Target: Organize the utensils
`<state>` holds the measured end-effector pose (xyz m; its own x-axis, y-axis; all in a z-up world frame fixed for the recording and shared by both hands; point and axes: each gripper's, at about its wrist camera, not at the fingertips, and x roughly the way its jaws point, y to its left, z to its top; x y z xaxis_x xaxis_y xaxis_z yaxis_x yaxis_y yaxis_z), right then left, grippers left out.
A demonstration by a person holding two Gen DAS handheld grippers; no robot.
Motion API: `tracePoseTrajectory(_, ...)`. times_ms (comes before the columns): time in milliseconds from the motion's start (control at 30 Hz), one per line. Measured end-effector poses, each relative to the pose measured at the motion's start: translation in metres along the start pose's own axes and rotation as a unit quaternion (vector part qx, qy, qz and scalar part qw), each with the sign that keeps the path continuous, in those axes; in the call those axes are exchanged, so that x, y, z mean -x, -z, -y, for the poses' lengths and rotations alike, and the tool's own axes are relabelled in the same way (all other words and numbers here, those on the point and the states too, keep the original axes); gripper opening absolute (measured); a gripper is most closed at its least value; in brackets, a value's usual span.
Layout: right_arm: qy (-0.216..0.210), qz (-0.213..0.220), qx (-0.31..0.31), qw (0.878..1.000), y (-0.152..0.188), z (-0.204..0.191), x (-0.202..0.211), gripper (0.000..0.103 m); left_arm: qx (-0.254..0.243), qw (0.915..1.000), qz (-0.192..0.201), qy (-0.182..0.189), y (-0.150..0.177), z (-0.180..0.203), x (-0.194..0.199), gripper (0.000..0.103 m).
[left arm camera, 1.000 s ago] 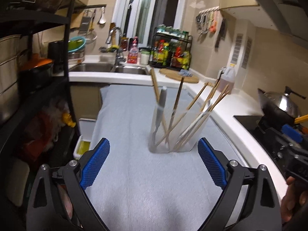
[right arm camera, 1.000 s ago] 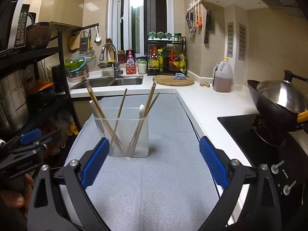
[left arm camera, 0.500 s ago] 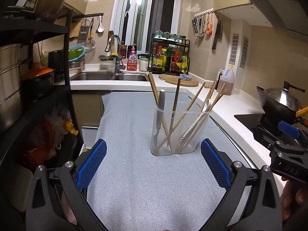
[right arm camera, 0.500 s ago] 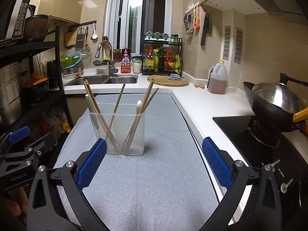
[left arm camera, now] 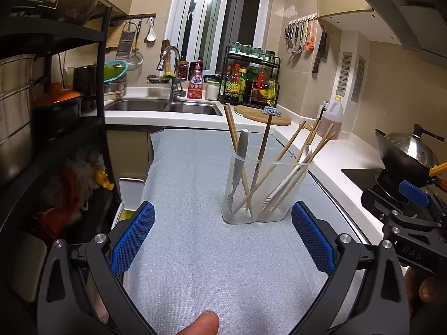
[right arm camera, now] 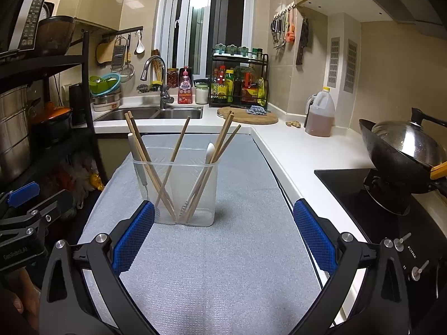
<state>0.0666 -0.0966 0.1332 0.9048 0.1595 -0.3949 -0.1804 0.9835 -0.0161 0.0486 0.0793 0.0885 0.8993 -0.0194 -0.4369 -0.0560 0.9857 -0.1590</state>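
A clear plastic holder [left arm camera: 290, 195] [right arm camera: 204, 195] stands upright on a grey mat [left arm camera: 195, 251] [right arm camera: 237, 265]. It holds several wooden chopsticks [left arm camera: 232, 128] [right arm camera: 181, 139], a grey-handled utensil [left arm camera: 241, 150] [right arm camera: 133, 150] and a white spoon [left arm camera: 303, 156] [right arm camera: 209, 150]. My left gripper [left arm camera: 223, 217] is open and empty, a short way in front of the holder. My right gripper [right arm camera: 223, 217] is open and empty, also in front of the holder. Each gripper shows at the edge of the other's view.
A sink [right arm camera: 167, 113] and a spice rack [right arm camera: 240, 83] stand at the back. An oil jug [right arm camera: 320, 114] and a wok [right arm camera: 402, 145] on the stove are at the right. A black shelf [left arm camera: 56, 111] with pots is at the left.
Both grippers have drawn back and risen a little, so the holder looks slightly farther off. Both stay open and empty. The holder has not moved.
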Motion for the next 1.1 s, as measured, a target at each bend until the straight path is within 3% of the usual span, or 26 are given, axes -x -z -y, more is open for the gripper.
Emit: tracePoseTrajectory(1100,-0.001,0.000,0.003,1.000,0.0000,-0.0008,0.0060,0.098,-0.003,1.0000,0.005,-0.001,-0.0027,0.0012,0.0017,0.095)
